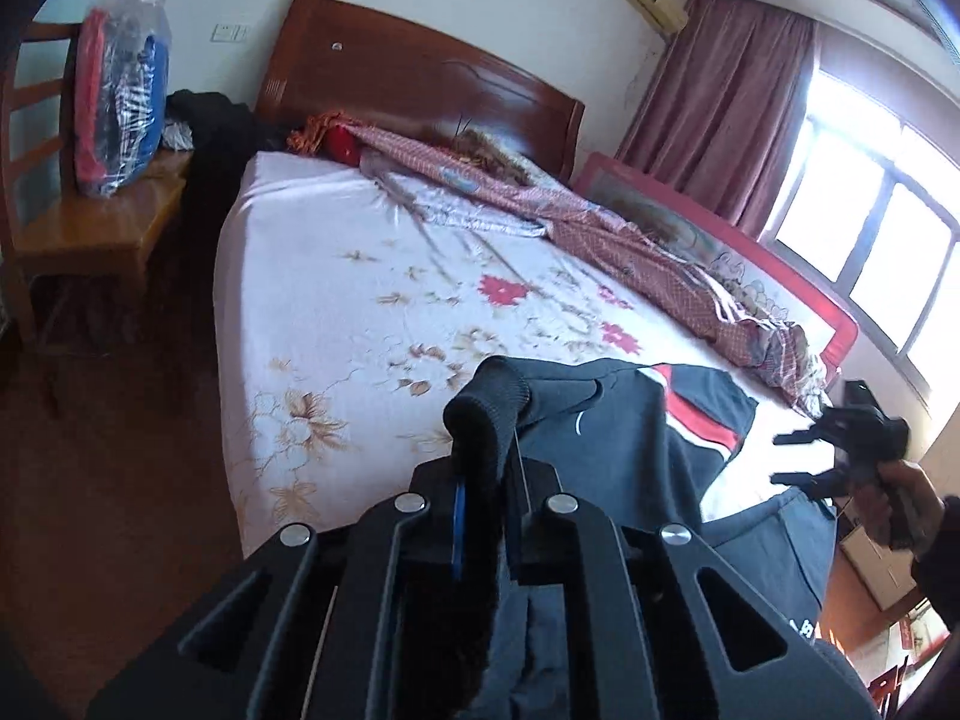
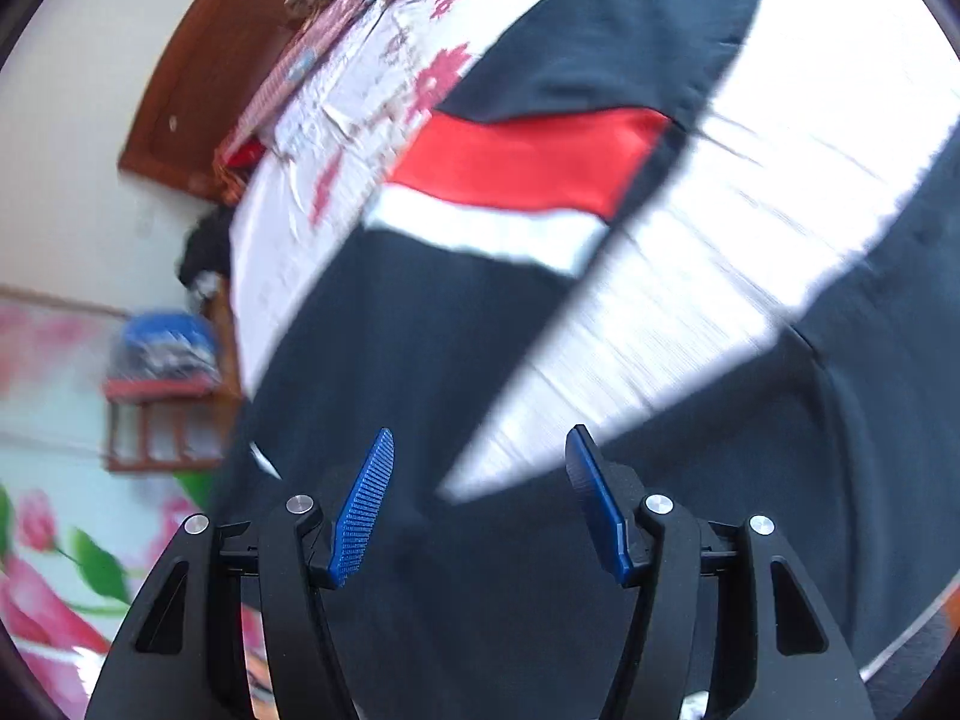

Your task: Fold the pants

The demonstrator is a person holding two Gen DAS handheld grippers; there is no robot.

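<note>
Dark pants (image 1: pixel 630 438) with a red and white stripe lie on the near corner of the bed, part hanging over its edge. My left gripper (image 1: pixel 489 480) is shut on a black ribbed hem (image 1: pixel 489 402) of the pants, which sticks up above the fingers. My right gripper (image 1: pixel 792 459), held by a hand, shows at the right edge with its fingers apart. In the blurred right wrist view that gripper (image 2: pixel 480 480) stands open just above the pants (image 2: pixel 420 330); its blue pads (image 2: pixel 363 510) hold nothing. The red stripe (image 2: pixel 528 156) lies farther off.
The bed has a white floral sheet (image 1: pixel 372 300) and a wooden headboard (image 1: pixel 420 72). A crumpled pink quilt (image 1: pixel 600 228) runs along the far side by a red bed rail (image 1: pixel 834 336). A wooden chair (image 1: pixel 90 222) holding a plastic bag stands left. Window and curtain are at right.
</note>
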